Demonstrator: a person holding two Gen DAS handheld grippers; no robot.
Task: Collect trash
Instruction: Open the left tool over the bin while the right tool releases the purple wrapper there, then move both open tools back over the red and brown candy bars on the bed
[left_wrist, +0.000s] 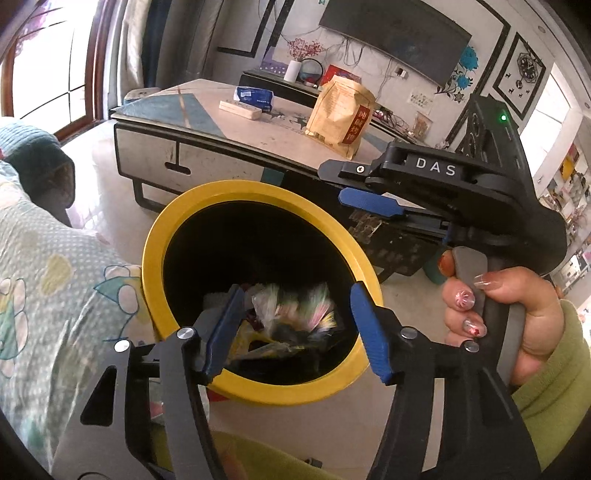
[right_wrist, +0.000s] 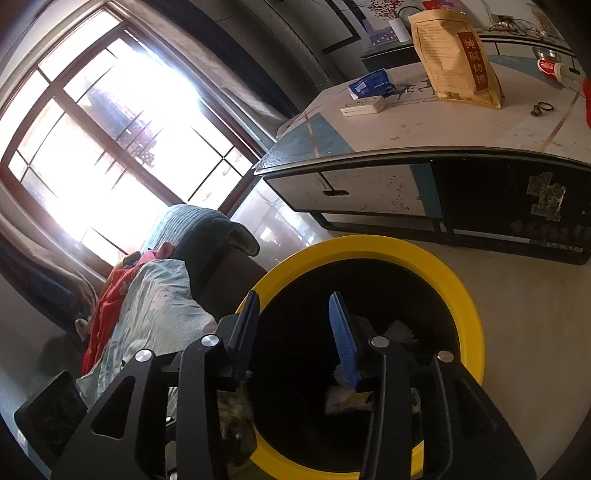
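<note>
A yellow-rimmed black trash bin (left_wrist: 155, 258) stands on the floor; it also shows in the right wrist view (right_wrist: 469, 306). My left gripper (left_wrist: 295, 295) is open above the bin's mouth, nothing between its blue fingers. A blurred clear plastic wrapper with colourful print (left_wrist: 295, 306) is inside the bin below it, among other trash. My right gripper (right_wrist: 295, 306) is open over the bin's left rim, empty. In the left wrist view the right gripper (left_wrist: 369, 203) is seen from the side, held by a hand.
A low coffee table (left_wrist: 258, 136) stands behind the bin with a tan paper bag (left_wrist: 340, 110), a blue tissue pack (left_wrist: 255, 96) and a white power strip (left_wrist: 240, 109). A sofa with a floral cover (left_wrist: 44, 277) is at the left. A bottle (right_wrist: 557, 68) lies on the table.
</note>
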